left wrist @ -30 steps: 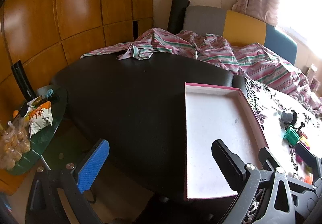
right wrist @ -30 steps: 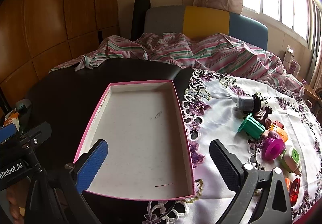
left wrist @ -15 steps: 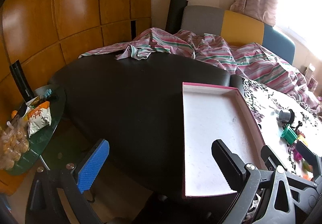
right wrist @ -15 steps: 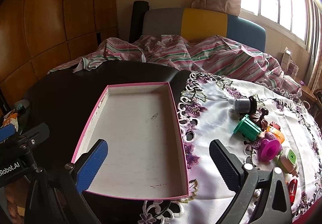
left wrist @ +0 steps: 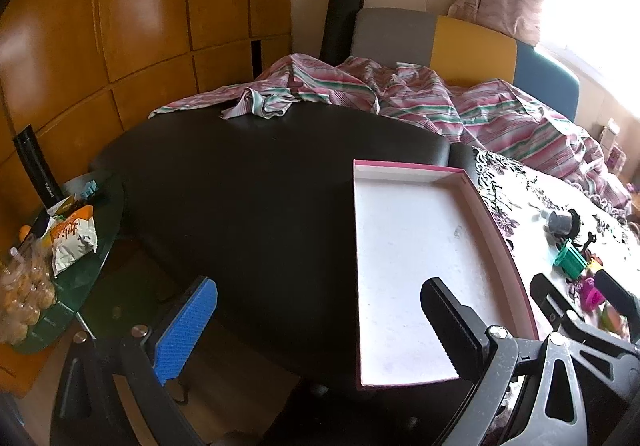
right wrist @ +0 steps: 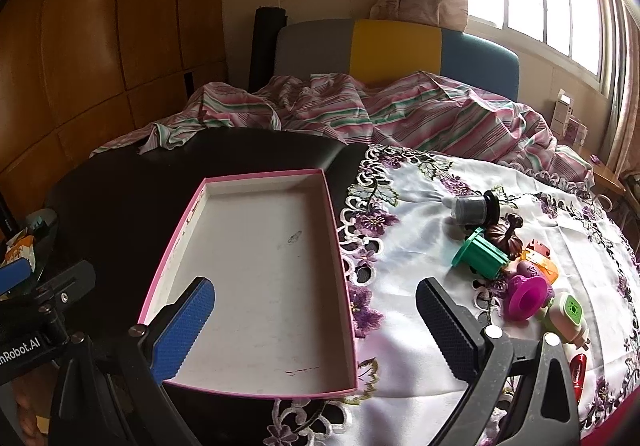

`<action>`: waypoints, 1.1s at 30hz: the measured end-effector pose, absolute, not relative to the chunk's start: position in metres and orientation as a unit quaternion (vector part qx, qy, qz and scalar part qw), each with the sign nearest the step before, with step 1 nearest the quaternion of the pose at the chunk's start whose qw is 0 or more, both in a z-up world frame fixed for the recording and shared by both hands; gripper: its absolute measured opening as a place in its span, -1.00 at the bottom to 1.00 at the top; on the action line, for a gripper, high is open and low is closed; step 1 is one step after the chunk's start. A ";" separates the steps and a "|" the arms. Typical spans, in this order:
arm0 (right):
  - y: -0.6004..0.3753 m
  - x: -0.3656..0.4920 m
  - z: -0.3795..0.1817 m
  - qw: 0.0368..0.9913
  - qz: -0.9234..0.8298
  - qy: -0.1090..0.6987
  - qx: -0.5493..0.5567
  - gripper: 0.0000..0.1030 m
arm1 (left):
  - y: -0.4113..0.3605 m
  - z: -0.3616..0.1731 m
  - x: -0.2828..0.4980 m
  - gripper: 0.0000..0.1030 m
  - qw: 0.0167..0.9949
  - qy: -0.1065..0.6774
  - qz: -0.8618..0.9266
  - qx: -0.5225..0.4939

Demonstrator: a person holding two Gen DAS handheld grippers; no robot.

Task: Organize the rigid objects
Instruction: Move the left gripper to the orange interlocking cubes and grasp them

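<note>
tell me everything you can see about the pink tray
The pink tray is a shallow rectangular box, cardboard by the look of it, with pink outer walls and rim and a white inside. It is empty, with a few smudges and a reddish streak on its floor. It lies flat on the black table, its right edge alongside the embroidered white cloth; whether they overlap is unclear. Neither gripper touches it.

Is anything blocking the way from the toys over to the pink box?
Nothing visible does. The toys lie in a cluster on the flowered cloth, and only bare cloth lies between them and the empty box. Both grippers are open and hold nothing.
</note>
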State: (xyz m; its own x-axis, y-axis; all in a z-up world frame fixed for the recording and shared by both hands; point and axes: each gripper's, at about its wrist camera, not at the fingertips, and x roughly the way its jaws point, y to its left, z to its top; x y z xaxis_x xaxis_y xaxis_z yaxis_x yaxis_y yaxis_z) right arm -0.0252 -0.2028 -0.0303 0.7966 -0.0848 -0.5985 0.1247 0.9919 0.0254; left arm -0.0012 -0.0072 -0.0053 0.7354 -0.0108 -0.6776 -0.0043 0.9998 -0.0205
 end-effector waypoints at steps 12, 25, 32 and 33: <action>-0.240 -0.030 -0.031 0.943 -0.074 0.321 0.056 1.00 | -0.027 -0.009 0.010 0.99 0.914 0.392 -0.105 0.001; -0.412 -0.094 -0.026 0.897 -0.205 0.341 0.196 1.00 | -0.119 0.000 0.006 0.99 0.869 0.392 -0.298 0.038; -0.479 -0.133 -0.035 0.861 -0.239 0.361 0.268 1.00 | -0.193 -0.005 -0.004 0.99 0.826 0.392 -0.396 0.082; -0.484 -0.139 -0.035 0.858 -0.246 0.361 0.271 1.00 | -0.203 -0.007 -0.007 0.99 0.818 0.394 -0.408 0.090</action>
